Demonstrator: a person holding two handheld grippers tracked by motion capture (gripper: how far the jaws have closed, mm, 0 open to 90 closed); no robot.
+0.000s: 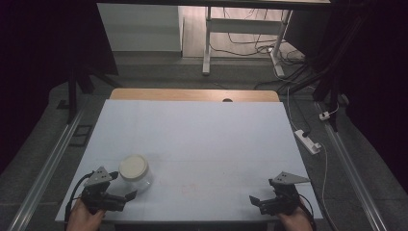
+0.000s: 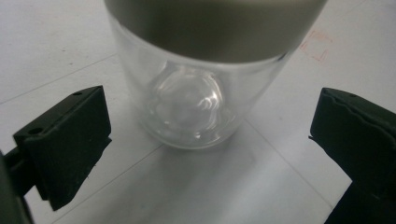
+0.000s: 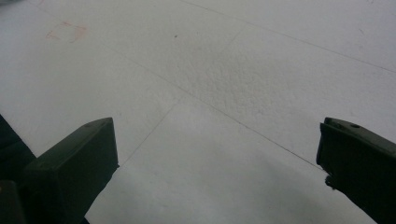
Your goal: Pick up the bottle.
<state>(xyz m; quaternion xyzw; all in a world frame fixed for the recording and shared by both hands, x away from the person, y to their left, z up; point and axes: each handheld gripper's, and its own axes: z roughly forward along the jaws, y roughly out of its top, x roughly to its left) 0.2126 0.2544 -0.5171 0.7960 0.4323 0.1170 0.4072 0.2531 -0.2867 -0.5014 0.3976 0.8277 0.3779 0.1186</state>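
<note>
Near the table's (image 1: 192,130) front left corner stands a clear glass jar (image 1: 134,174) with a cream lid (image 1: 133,165), upright on the white top. Just in front of it the left gripper (image 1: 121,187) waits with jaws spread wide, the jar (image 2: 191,100) centred ahead of the gap, untouched. Well apart, at the front right, the right gripper (image 1: 262,202) rests released too, jaws parted over bare tabletop (image 3: 210,93).
</note>
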